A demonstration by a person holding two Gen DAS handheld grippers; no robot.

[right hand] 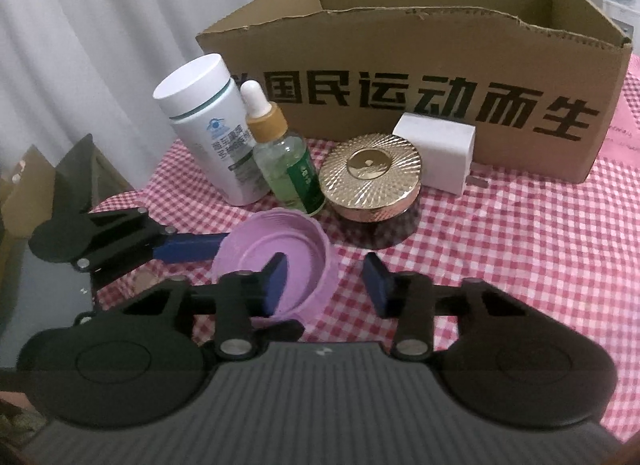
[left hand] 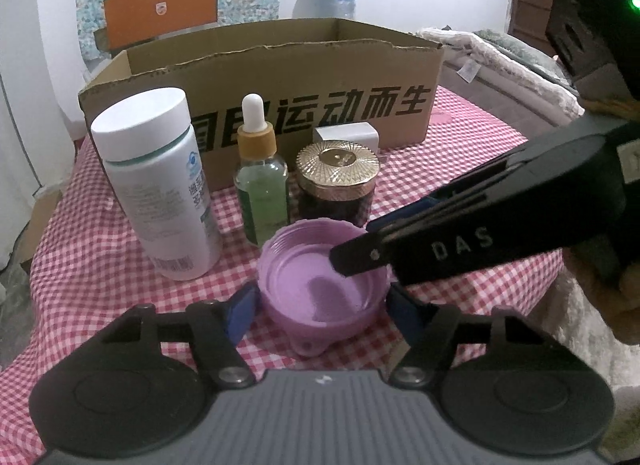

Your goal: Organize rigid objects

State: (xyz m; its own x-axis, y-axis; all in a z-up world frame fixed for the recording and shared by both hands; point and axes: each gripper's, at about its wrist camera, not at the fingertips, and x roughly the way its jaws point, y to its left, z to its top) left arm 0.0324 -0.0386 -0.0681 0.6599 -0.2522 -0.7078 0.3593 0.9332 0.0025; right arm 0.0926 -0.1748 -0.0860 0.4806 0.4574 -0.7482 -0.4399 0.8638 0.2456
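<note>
A purple screw lid [left hand: 316,285] [right hand: 276,253] lies mouth up and slightly tilted on the red-checked cloth [left hand: 440,169]. My left gripper [left hand: 322,309] is shut on it, a blue pad against each side of its wall. In the right wrist view one blue finger [right hand: 188,249] of the left gripper touches the lid's left side. My right gripper [right hand: 326,285] [left hand: 360,245] straddles the lid's right wall, one pad inside and one outside with a gap showing. Behind stand a white bottle [left hand: 156,185], a dropper bottle [left hand: 262,189], a gold-lidded jar [left hand: 338,181] and a white plug [left hand: 346,137].
An open cardboard box [left hand: 280,77] [right hand: 400,45] with black lettering stands at the back of the table. The table edge drops off at the left, beside a white curtain [right hand: 100,45]. A bed with blankets [left hand: 500,57] lies to the right. A hand [left hand: 624,305] holds the right gripper.
</note>
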